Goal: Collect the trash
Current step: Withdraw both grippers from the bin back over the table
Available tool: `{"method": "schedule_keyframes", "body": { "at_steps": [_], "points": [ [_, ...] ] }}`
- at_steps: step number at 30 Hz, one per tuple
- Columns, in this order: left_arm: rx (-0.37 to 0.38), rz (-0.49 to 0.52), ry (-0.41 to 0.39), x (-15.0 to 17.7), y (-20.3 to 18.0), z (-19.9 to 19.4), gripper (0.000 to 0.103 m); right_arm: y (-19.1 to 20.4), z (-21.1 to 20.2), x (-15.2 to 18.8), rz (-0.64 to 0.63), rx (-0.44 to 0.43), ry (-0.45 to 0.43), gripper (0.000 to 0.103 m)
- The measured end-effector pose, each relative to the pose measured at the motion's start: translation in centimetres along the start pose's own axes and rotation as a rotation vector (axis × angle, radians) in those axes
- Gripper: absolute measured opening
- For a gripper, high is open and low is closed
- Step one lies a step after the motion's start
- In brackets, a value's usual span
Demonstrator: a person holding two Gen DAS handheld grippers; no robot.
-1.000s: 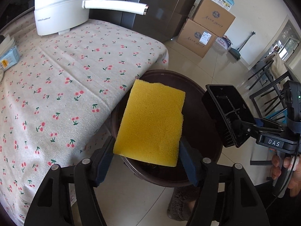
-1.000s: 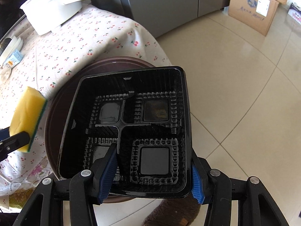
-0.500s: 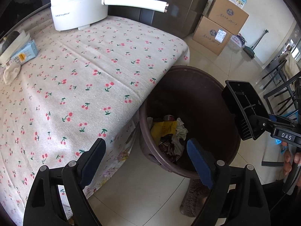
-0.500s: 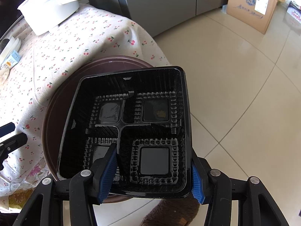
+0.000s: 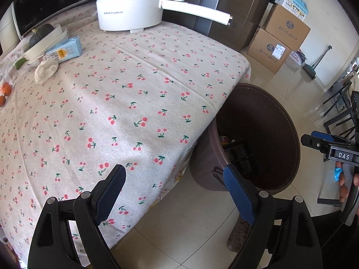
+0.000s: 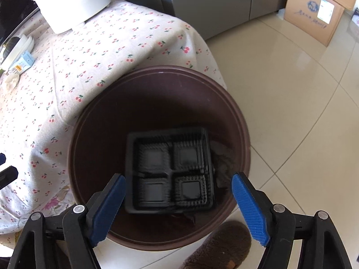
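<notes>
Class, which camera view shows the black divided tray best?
The right wrist view: the black divided tray faces the camera inside the brown bin, all four compartments visible though blurred. The left wrist view shows only a dark sliver of it.

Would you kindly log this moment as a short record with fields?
bin: brown, round, on the floor beside the table
tray: black, four compartments, inside the bin, blurred
left gripper: open, nothing between its pads
right gripper: opening, above the bin, pads clear of the tray
left on table: carton, crumpled tissue
</notes>
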State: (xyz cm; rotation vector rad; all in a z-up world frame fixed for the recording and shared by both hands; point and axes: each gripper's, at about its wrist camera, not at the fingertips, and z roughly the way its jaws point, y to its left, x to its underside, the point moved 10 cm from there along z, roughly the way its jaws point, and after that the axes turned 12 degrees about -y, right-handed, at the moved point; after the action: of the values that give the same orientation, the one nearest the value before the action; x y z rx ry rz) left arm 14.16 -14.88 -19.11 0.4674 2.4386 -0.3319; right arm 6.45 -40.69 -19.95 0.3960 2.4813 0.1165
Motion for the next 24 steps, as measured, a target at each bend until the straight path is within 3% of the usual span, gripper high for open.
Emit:
{"method": "schedule_keyframes", "body": {
  "at_steps": [17,24],
  "points": [
    [-0.076,-0.078,-0.025,1.4,6.7,-3.4,0.091,5.6,0.3,-0.9,-0.056,-0.043,0.006,0.085],
    [-0.124,-0.124,-0.044,1.6,10.2,-4.8,0.099,10.0,0.4,-2.2,-0.09,-0.086,-0.013,0.089]
  ]
}}
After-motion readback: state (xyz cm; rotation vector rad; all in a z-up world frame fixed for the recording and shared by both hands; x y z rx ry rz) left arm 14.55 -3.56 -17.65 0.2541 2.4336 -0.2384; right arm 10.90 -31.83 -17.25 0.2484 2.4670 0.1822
